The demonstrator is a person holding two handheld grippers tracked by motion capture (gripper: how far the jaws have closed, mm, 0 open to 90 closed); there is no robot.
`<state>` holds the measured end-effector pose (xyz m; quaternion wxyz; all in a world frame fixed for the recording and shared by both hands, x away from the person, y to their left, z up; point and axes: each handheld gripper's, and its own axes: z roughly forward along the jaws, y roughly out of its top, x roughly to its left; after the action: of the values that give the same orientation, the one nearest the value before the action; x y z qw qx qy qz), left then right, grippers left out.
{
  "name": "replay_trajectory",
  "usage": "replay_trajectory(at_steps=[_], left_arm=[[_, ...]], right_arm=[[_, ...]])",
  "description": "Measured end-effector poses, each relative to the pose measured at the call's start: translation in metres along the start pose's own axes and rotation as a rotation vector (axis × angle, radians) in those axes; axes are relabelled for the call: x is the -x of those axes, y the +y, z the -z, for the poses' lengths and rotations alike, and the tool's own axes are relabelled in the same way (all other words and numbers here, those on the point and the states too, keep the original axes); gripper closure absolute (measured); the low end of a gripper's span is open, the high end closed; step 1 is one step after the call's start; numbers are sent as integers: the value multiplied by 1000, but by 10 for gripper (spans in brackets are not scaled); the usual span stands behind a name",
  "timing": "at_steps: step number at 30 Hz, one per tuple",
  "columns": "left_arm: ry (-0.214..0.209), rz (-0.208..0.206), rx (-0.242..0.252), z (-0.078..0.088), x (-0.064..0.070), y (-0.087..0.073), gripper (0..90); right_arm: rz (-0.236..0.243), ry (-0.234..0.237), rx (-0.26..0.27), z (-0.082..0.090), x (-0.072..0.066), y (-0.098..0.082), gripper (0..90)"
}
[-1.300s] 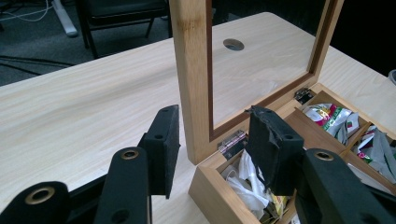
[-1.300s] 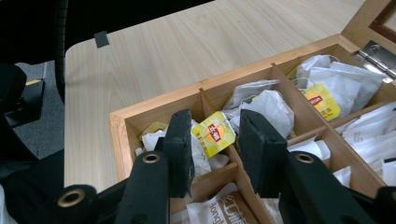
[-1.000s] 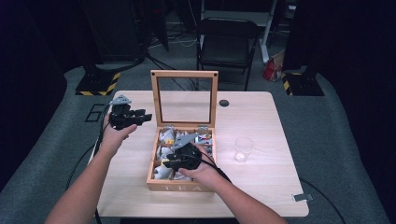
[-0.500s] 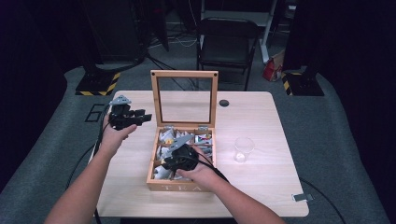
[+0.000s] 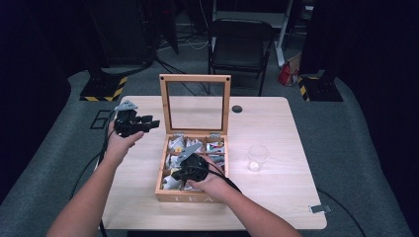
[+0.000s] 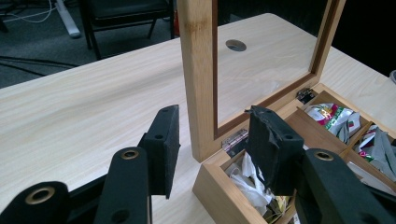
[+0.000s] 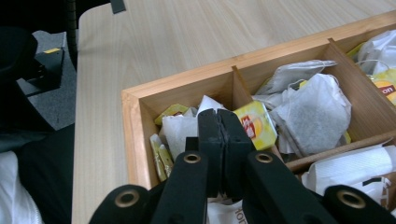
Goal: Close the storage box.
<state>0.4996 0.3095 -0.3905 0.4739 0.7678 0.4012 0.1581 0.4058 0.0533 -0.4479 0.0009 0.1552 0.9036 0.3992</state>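
In the front-left compartment of the wooden tea box (image 5: 190, 197), right gripper (image 5: 182, 174) down among the tea bags (image 7: 308, 105), jaws having just been closing and now pressed pad to pad above a white paper tea bag (image 7: 180, 128), a yellow-tagged packet (image 7: 254, 122) just beside the right pad; whether any paper is pinched between the pads cannot be told. Box standing near the middle of the light wooden table (image 5: 276, 123), glass-paned lid (image 5: 195, 78) raised upright at its far edge, compartments stuffed with white, yellow and foil packets. Off to the left of the box, left gripper (image 5: 150, 123) held above the tabletop, pointing toward the lid, jaws parted with nothing between the pads; seen along those jaws, the lid's near wooden upright (image 6: 198, 74) rising between them farther off, hinge and box corner just beyond the right pad. To the right of the box, apart from it, a clear drinking glass (image 5: 258, 158) upright on the table. Beyond the table, a dark folding chair (image 5: 242, 47) on the grey floor.
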Motion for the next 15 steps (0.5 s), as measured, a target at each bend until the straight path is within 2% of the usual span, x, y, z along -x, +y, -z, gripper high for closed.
replay_trajectory(at_steps=[14,15], left_arm=[[5,-5,8,1,-1,2,537],[5,-6,6,2,-1,3,537]], right_arm=[[25,-2,55,13,-3,8,900],[14,-2,59,16,-3,9,899]])
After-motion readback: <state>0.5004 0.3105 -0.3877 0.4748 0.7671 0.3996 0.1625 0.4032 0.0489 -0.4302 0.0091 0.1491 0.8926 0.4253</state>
